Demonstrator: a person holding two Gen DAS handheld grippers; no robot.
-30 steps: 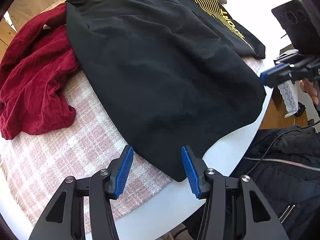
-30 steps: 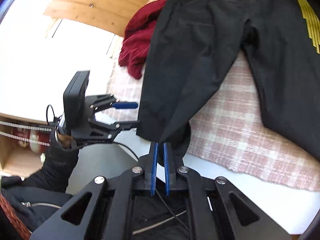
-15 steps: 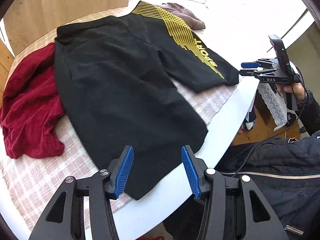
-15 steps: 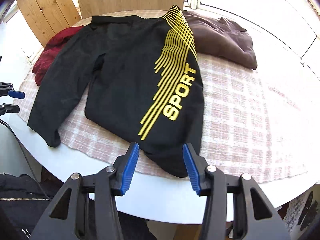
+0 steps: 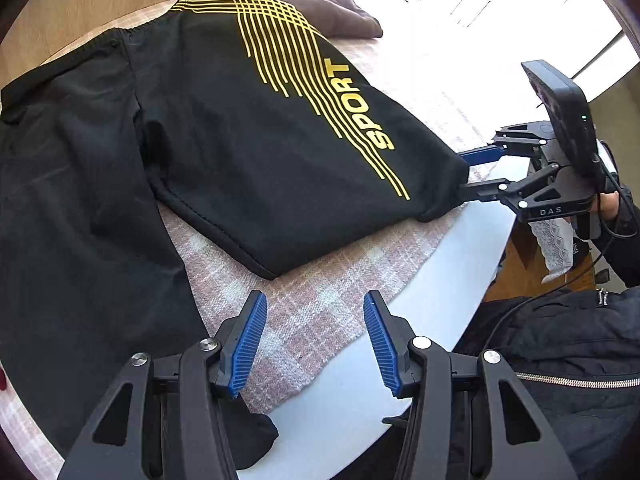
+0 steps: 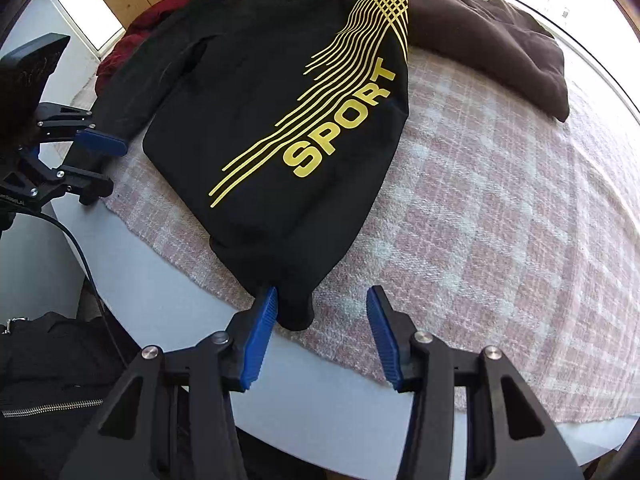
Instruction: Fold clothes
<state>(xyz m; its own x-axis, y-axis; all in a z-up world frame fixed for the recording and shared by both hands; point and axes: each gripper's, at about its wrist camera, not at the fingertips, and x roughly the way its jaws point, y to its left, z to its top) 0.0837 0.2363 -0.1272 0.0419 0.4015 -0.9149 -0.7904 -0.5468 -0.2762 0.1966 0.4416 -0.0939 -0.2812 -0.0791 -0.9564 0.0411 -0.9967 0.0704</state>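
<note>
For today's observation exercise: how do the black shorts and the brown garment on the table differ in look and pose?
1. The shorts carry yellow stripes and the word SPORT; the brown garment is plain.
2. The shorts lie spread flat; the brown garment is bunched in a heap.
3. The shorts reach the near edge, by the open right tongs; the brown garment sits at the far side.
Both rest on the checked cloth.

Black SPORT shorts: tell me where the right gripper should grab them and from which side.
Probably the hem corner of the yellow-printed leg of the black shorts, at the near table edge. It lies flat, pointing between the open fingers of the right gripper, so slide in low from the near side and pinch.
</note>
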